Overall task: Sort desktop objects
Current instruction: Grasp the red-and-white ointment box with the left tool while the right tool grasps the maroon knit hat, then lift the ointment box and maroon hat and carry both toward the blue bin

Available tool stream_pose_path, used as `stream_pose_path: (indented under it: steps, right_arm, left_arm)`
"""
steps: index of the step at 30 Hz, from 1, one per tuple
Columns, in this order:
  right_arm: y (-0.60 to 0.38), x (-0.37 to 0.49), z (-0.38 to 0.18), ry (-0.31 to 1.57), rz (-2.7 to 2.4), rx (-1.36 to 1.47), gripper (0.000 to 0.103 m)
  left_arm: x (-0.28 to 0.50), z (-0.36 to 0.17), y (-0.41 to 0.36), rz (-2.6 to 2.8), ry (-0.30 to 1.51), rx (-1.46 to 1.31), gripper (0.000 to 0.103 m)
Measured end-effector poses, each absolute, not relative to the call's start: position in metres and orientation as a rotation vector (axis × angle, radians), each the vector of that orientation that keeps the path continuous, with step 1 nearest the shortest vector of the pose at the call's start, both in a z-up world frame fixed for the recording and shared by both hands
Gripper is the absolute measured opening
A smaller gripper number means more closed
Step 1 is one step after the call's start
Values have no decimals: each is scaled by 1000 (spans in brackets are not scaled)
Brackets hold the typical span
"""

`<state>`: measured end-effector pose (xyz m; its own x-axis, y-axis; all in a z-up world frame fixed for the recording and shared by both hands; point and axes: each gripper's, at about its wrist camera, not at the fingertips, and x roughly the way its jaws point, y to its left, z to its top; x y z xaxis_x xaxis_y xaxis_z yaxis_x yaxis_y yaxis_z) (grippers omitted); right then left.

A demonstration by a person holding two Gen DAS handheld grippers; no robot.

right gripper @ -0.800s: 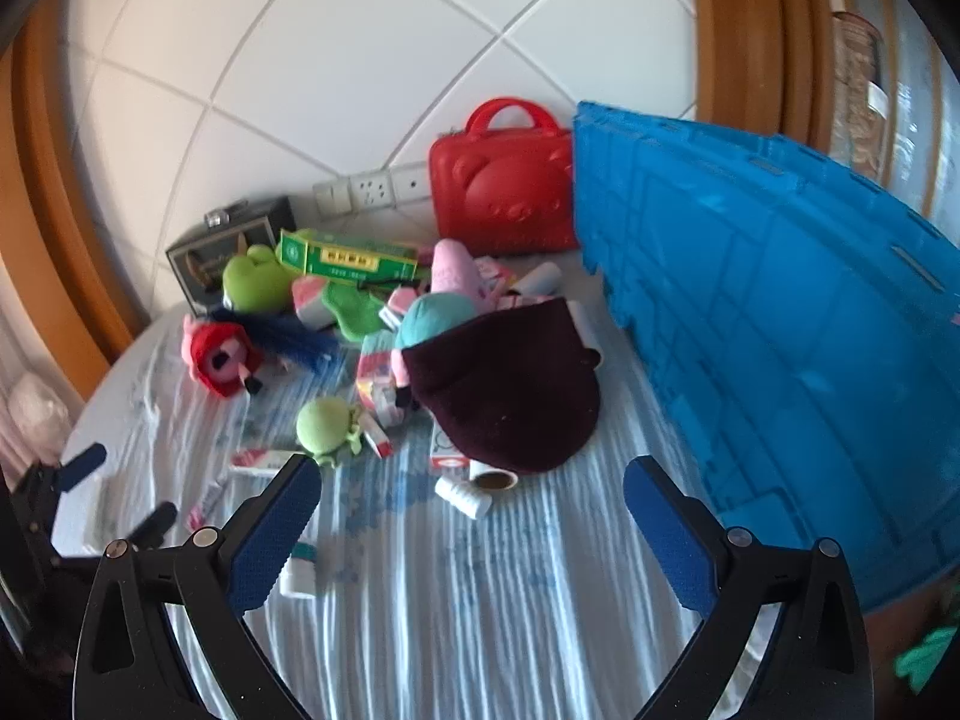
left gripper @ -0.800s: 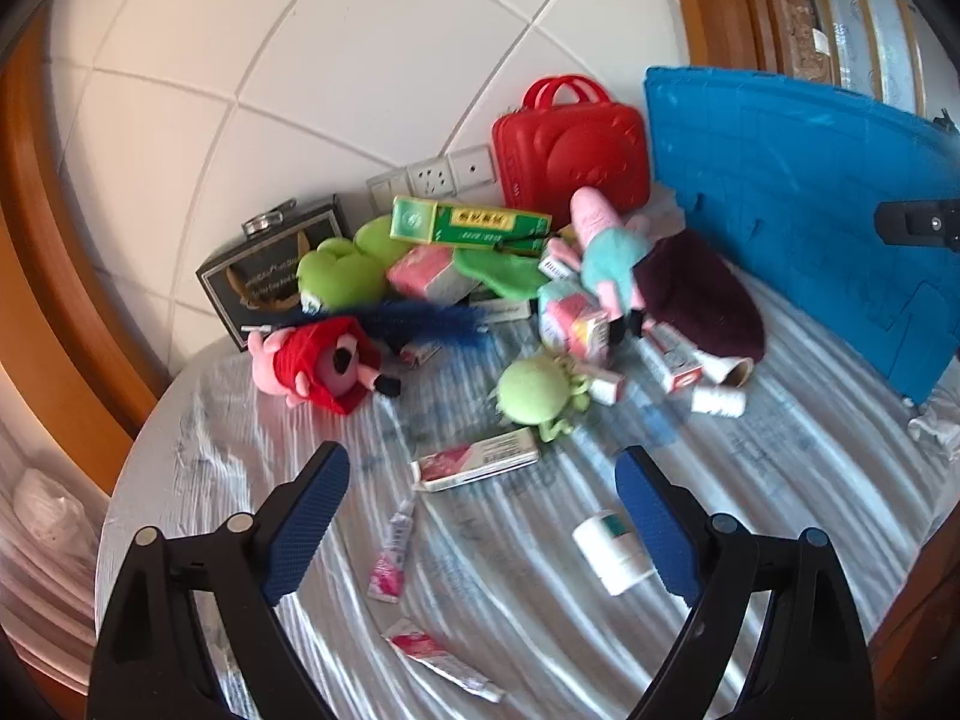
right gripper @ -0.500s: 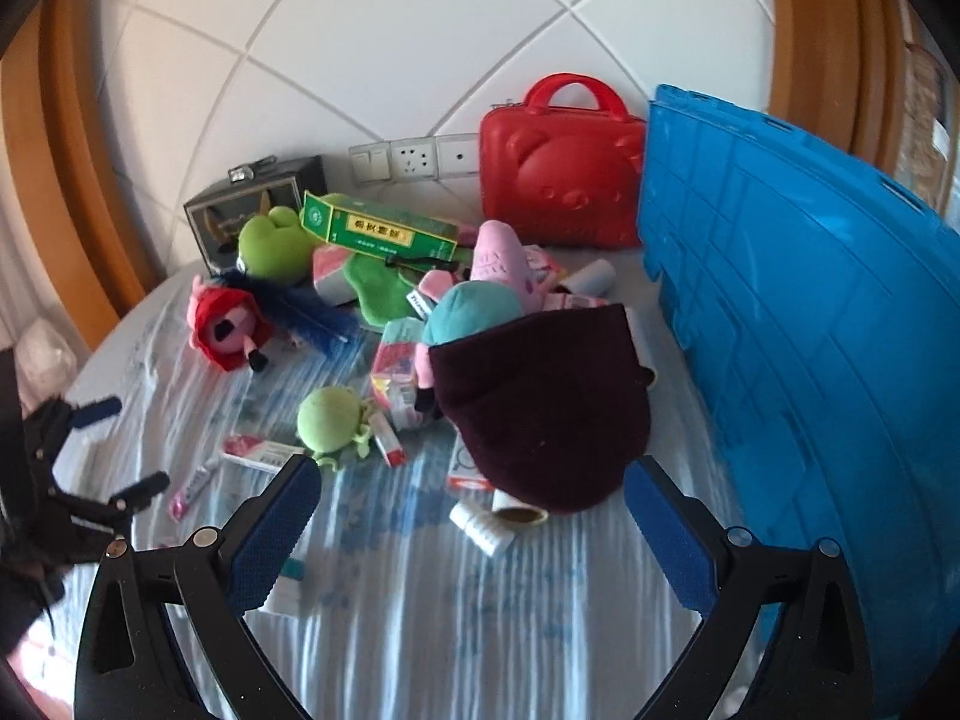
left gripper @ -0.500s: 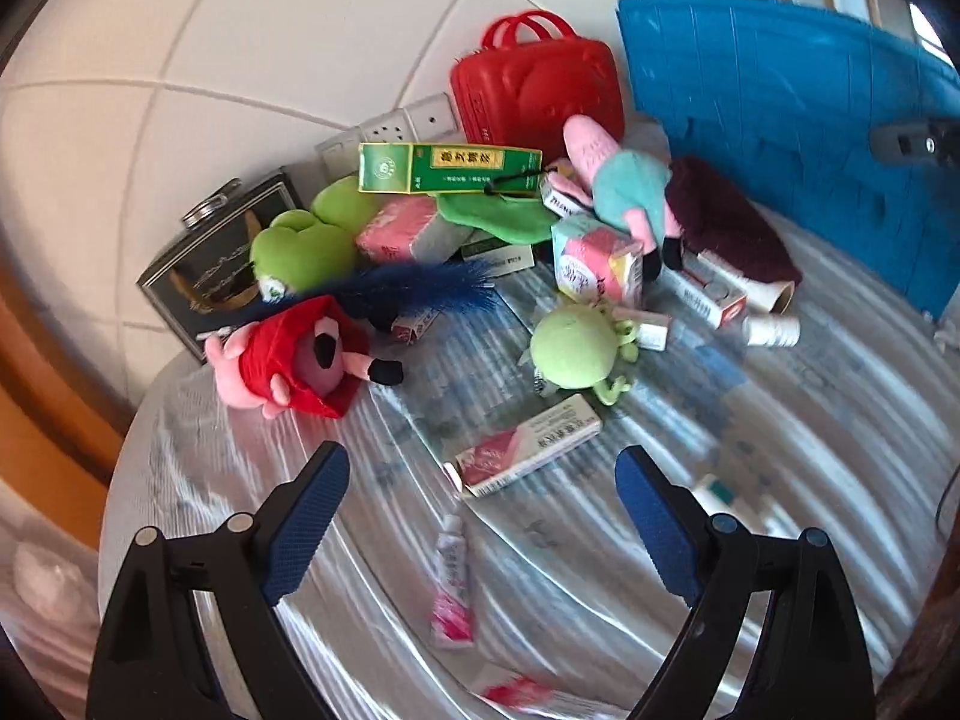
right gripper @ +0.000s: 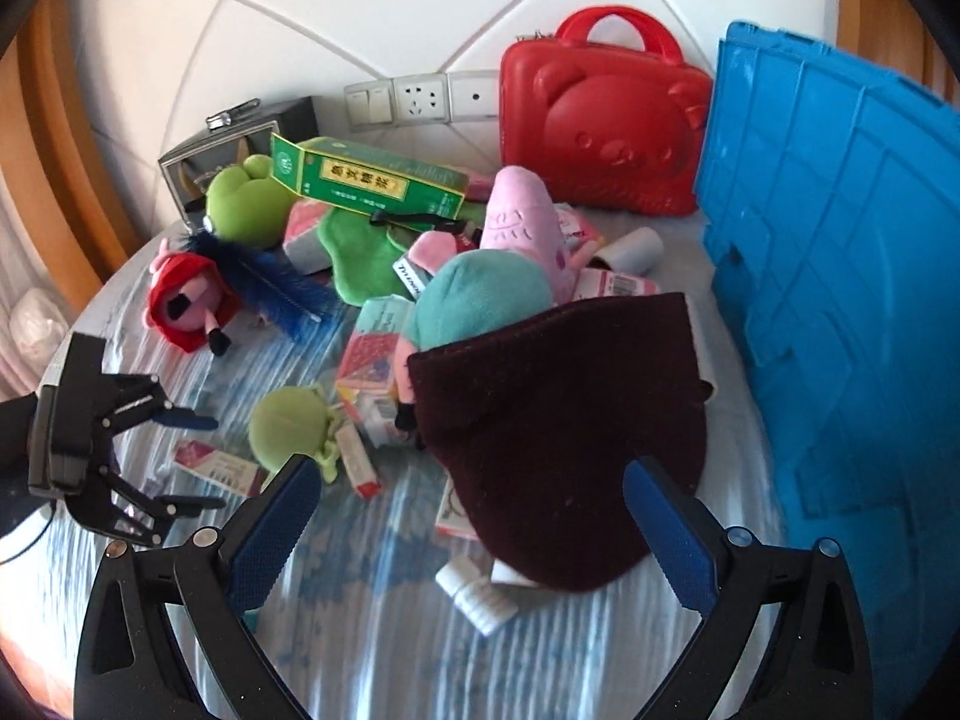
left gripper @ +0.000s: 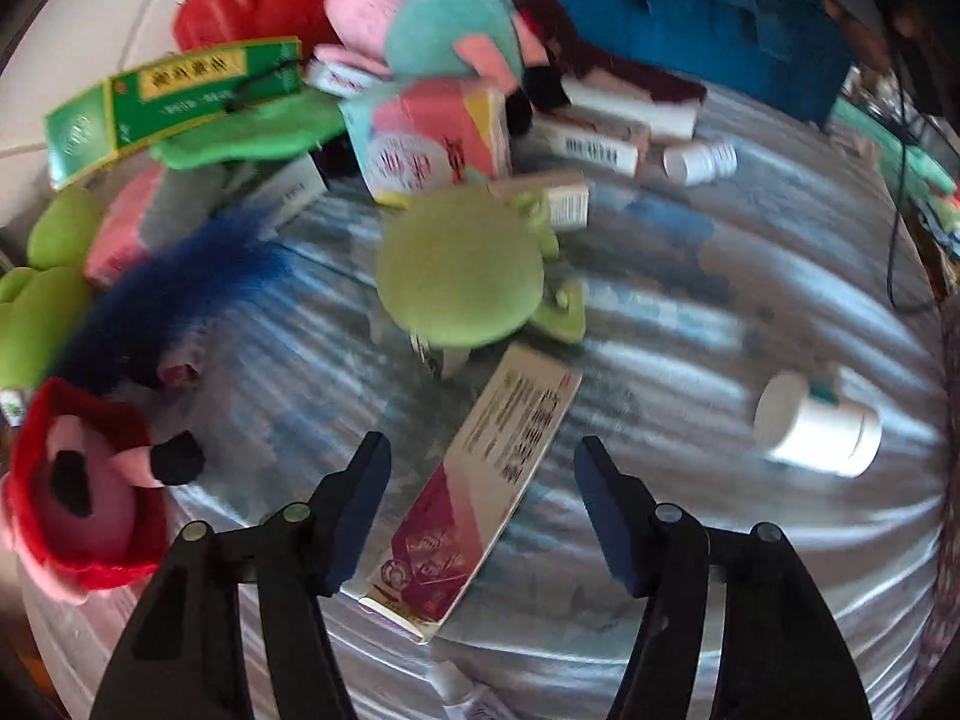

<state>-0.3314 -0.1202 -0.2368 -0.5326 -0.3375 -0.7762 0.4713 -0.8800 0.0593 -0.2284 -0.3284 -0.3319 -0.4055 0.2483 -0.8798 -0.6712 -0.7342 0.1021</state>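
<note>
Comparing with half a second ago, my left gripper [left gripper: 480, 498] has dropped in close over the red-and-white box [left gripper: 480, 504], which lay well ahead of the fingers then and now sits between them; its jaws have narrowed from their wide spread but stand apart from the carton on both sides, nothing pinched; the view is blurred with motion. That box lies flat on the striped tablecloth [left gripper: 690, 324], its long axis running from the near left to the far right in my left view, red end toward the gripper, white end pointing at the round green plush [left gripper: 459, 267] just beyond it; a white bottle [left gripper: 816, 426] lies on its side to the right, well apart. My right gripper [right gripper: 468, 516] hangs with jaws spread fully wide and empty above the near edge of the dark maroon hat [right gripper: 558, 426], closer to it than before; from this view the left gripper [right gripper: 180, 462] shows at the far left over the same box [right gripper: 219, 465]; the blue crate [right gripper: 840, 276] stands on the right.
</note>
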Motion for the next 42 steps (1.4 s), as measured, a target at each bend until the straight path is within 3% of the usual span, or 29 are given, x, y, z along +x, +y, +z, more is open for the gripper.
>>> stream_pose_path:
  steps: [3,7,15,16,18,19,21,23,27,35,42]
  right_arm:
    - [-123,-345,-246,216,-2397,1188,102]
    - [-122,-358,-259,226,-2389,1201,102]
    - [-139,-366,-302,435,-2349,1223,101]
    - [-140,-368,-309,482,-2356,1224,97]
    - [-139,-373,-322,555,-2372,1224,45]
    - [-131,-379,-326,533,-2395,1253,41]
    - [-108,-392,-317,283,-2403,1316,21]
    - [-83,-398,-298,84,-2426,1335,21]
    - [-64,-389,-263,-41,-2408,1284,20]
    - [-69,-342,-192,-60,-2406,1100,20]
    - [-60,-296,-128,-189,-2373,947,20]
  left_arm:
    - [-233,-336,-338,2122,535,-1238,62]
    - [-220,-334,-335,2078,482,-1247,28]
    - [-210,-334,-328,2222,375,-1300,28]
    - [-209,-334,-329,2235,370,-1304,28]
    - [-208,-334,-330,2261,345,-1319,28]
    - [-207,-334,-328,2272,339,-1323,28]
    - [-205,-334,-325,2295,327,-1340,28]
    - [-201,-334,-323,2322,300,-1354,28]
    - [-189,-328,-318,2392,230,-1353,28]
    - [-158,-275,-309,2574,265,-1217,28]
    - [-155,-185,-281,2690,313,-968,28]
